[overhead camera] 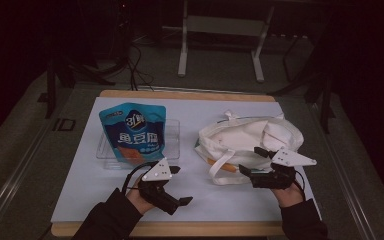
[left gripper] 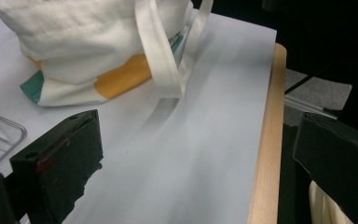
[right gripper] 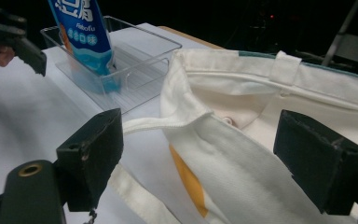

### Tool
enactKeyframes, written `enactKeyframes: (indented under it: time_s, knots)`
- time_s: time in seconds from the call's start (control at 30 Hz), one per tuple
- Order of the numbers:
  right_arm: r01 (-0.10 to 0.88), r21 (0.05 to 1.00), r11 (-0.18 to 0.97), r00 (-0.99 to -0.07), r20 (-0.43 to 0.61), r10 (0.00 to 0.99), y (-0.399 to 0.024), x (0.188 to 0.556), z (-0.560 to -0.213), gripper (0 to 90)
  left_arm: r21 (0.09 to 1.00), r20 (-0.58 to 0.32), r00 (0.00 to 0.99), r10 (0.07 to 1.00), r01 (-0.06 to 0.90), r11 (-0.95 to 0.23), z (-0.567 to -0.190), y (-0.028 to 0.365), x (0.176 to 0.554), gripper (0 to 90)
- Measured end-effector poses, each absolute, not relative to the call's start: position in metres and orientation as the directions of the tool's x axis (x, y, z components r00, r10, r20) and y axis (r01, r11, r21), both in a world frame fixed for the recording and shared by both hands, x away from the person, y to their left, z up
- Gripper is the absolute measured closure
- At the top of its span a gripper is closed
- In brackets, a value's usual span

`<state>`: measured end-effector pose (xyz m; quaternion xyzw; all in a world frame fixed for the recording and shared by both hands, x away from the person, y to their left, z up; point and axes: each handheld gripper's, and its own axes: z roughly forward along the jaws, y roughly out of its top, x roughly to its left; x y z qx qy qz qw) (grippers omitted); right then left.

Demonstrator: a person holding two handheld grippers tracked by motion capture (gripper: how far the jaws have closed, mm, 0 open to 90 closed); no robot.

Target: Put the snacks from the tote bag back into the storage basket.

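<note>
Both tools (seemingly empty) gape.

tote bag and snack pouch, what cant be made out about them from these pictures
- Inside of the tote bag: hidden in the high view by its own folded cloth; the right gripper view shows just part of the lining near the opening.
- Bag's coloured print: mostly tucked under the cloth in the left gripper view.
- Snack pouch: top cut off by the upper edge in the right gripper view.
- Pouch's small print: too small and dim in the high view.
</note>
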<state>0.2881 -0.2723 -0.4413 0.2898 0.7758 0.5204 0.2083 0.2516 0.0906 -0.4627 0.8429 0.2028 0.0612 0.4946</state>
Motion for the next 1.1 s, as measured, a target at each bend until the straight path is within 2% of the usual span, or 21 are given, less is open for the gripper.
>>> enactKeyframes:
  time_s: [0.77, 1.1]
  knots:
    - [0.215, 0.944, 0.251, -0.753, -0.003, 0.658, -0.2709, 0.2855, -0.4408, 15.5, 0.864, -0.076, 0.908, 0.411, 0.266, -0.428, -0.4701, 0.0960, 0.2464, 1.6]
    - [0.210, 0.939, 0.271, -0.756, -0.019, 0.654, -0.2690, 0.2857, -0.4417, 15.5, 0.864, -0.080, 0.902, 0.424, 0.275, -0.421, -0.4715, 0.0992, 0.2467, 1.6]
